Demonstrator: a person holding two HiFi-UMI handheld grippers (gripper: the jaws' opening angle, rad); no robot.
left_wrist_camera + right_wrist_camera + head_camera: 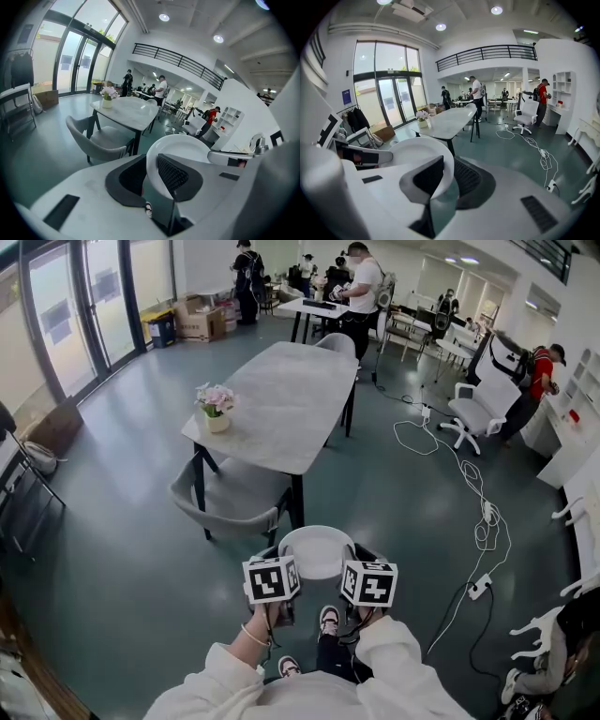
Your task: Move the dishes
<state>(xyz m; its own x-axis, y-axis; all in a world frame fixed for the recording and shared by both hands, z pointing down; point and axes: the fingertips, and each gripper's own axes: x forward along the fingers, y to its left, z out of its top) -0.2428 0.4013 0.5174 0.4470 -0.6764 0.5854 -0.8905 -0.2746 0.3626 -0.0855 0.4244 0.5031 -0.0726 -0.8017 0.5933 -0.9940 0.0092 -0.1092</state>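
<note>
The round white ceramic plate (317, 552) hangs in the air between both claws, short of the long grey stone-topped desk (281, 399). The left claw (281, 557) is clamped on the plate's left rim, its pads pinching the edge, and the right claw (354, 557) grips the right rim likewise. The carry looks about midway: the plate is lifted but not yet set down, probably bound for that desk. No other dishes show.
</note>
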